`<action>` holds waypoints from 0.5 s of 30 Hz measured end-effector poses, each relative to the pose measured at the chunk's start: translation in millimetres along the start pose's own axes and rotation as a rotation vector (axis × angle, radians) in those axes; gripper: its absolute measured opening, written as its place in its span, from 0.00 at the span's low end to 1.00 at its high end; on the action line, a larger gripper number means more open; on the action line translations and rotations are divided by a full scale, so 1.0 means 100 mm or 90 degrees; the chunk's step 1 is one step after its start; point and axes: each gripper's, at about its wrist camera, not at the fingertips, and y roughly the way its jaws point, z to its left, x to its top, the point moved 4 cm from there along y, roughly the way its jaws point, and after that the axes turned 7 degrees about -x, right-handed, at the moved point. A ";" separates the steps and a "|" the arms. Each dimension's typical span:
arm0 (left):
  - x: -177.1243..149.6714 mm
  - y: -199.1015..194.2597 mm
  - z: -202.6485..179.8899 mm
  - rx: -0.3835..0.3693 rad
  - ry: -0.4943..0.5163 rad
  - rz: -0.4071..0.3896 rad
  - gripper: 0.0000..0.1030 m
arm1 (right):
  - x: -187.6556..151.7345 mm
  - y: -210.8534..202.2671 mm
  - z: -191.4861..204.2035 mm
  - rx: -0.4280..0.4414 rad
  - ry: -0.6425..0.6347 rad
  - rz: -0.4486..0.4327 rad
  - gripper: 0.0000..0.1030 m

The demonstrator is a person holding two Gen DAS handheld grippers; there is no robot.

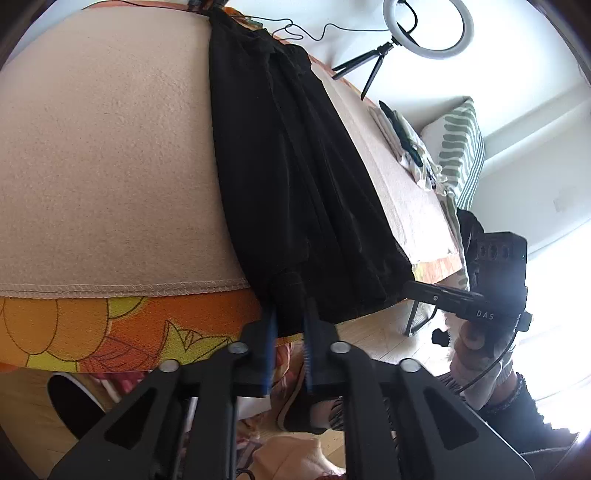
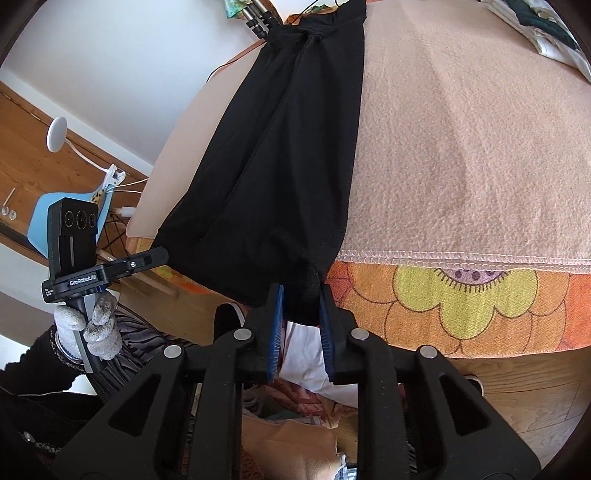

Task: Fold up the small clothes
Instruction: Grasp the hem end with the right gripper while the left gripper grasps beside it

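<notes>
A long black garment (image 1: 295, 177) lies stretched along the beige blanket (image 1: 110, 166), reaching from the near table edge to the far edge. My left gripper (image 1: 290, 306) is shut on its near corner at the table's front edge. In the right wrist view the same black garment (image 2: 280, 155) runs away from me, and my right gripper (image 2: 301, 299) is shut on its other near corner. The two corners hang slightly over the edge. The right gripper's body (image 1: 491, 280) shows at the right of the left wrist view, and the left one (image 2: 79, 251) at the left of the right wrist view.
An orange floral cloth (image 2: 461, 306) lies under the blanket. A pile of light patterned clothes (image 1: 410, 144) sits at the table's right side. A ring light on a tripod (image 1: 424, 29) stands beyond the far edge. A striped cushion (image 1: 461, 147) lies off to the right.
</notes>
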 end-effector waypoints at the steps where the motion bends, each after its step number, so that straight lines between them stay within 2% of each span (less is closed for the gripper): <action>1: 0.00 0.01 -0.03 0.002 0.011 -0.003 0.04 | 0.00 0.01 0.01 0.006 0.003 0.000 0.16; 2: 0.00 0.01 -0.06 0.000 0.019 -0.003 0.04 | 0.01 0.02 0.01 0.020 0.009 0.003 0.07; 3: 0.01 0.01 -0.09 -0.003 0.025 -0.002 0.02 | 0.01 0.02 0.01 0.038 0.017 0.007 0.07; 12: 0.26 -0.19 -0.21 -0.048 0.021 -0.045 0.02 | 0.21 -0.16 -0.08 0.132 0.091 -0.042 0.05; 15: 0.40 -0.24 -0.25 -0.048 0.031 -0.064 0.02 | 0.35 -0.21 -0.03 0.142 0.101 -0.061 0.05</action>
